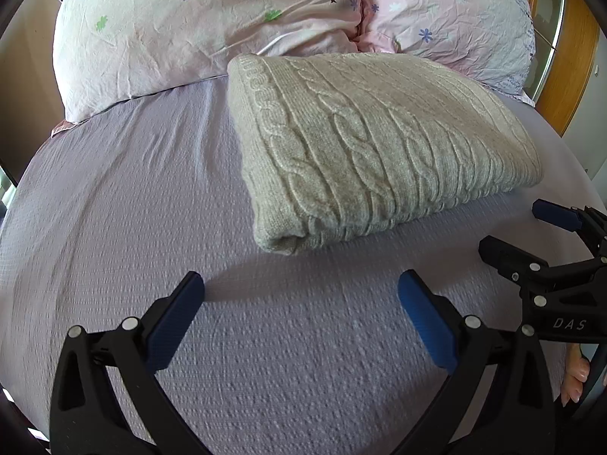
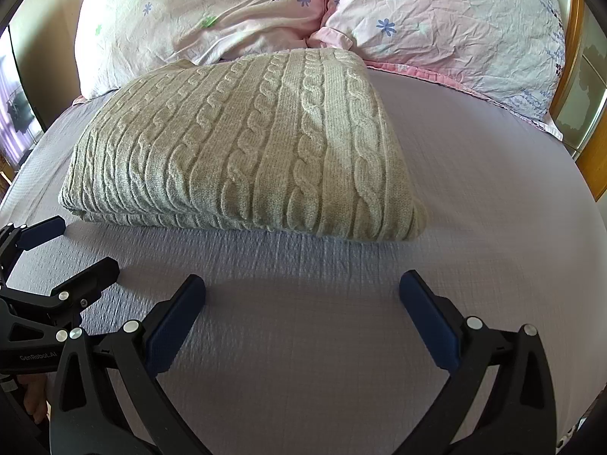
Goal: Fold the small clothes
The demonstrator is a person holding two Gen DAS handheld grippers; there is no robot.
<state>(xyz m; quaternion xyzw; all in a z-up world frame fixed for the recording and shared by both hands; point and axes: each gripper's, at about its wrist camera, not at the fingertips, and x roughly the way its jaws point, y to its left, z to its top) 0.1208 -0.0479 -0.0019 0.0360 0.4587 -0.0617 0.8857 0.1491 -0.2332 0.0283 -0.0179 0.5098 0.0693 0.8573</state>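
Sweater [image 1: 364, 140]: cable-knit, cream, already a neat folded rectangle on the bed, far edge touching the pillows.
Left claw [image 1: 299, 295]: jaws spread wide, nothing btwn them, hovering over bare sheet just short of the sweater's near-left corner.
Right claw [image 2: 301, 295]: same deal, spread, empty, just off the near edge w/ the rolled fold in front of you.
Cross-check: each claw shows in the other's cam, low at the edge of frame, jaws apart there too.
Step in hand: looks like the fold's done, or one last halving is left; can't say which from here.
If you fold again: take both near corners together, pinch all layers not just the top one, lift low & carry toward the pillows so the cables stay lined up.
If you're done: back both claws straight off, don't drag a fingertip thru the knit, it'll snag.
Watch: thick knit springs back, so press the crease flat.
Sheet [image 1: 125, 204]: lilac, textured, lightly creased.
Pillows [image 1: 197, 26]: two, floral, at the head of the bed.
Containers: none in view, no basket or drawer to stow it in.
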